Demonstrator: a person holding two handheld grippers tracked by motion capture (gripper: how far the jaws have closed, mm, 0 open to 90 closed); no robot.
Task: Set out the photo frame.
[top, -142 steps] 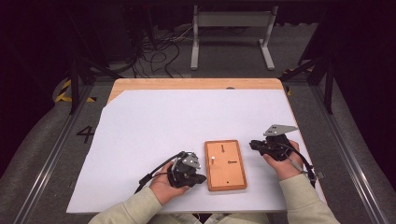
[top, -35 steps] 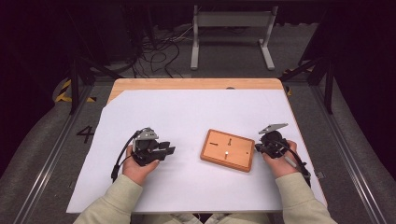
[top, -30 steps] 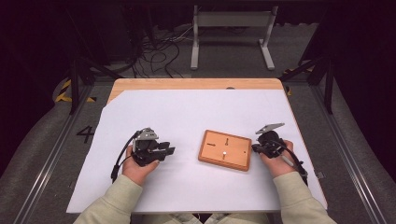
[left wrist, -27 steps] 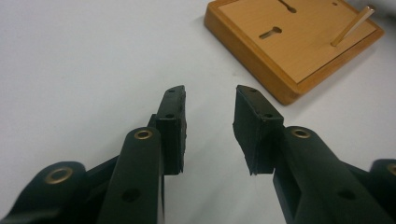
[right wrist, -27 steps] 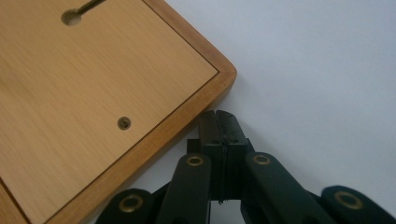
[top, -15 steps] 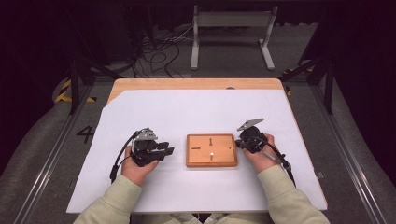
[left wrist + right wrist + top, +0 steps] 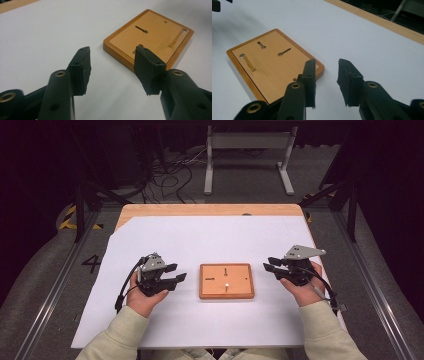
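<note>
- The left gripper sits low on the white sheet, its jaws having just opened wider, with nothing between them.
- The right gripper is lifted a little, its jaws having just parted, also with nothing between them.
- The wooden board lies flat between the two grippers, near each and touching neither.
- A metal pin lies in one of its slots.
- The wooden table edge shows beyond the sheet.

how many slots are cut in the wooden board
3 visible on the wooden board: one near its far edge, one at its left, one toward the near edge holding a metal pin.
</note>
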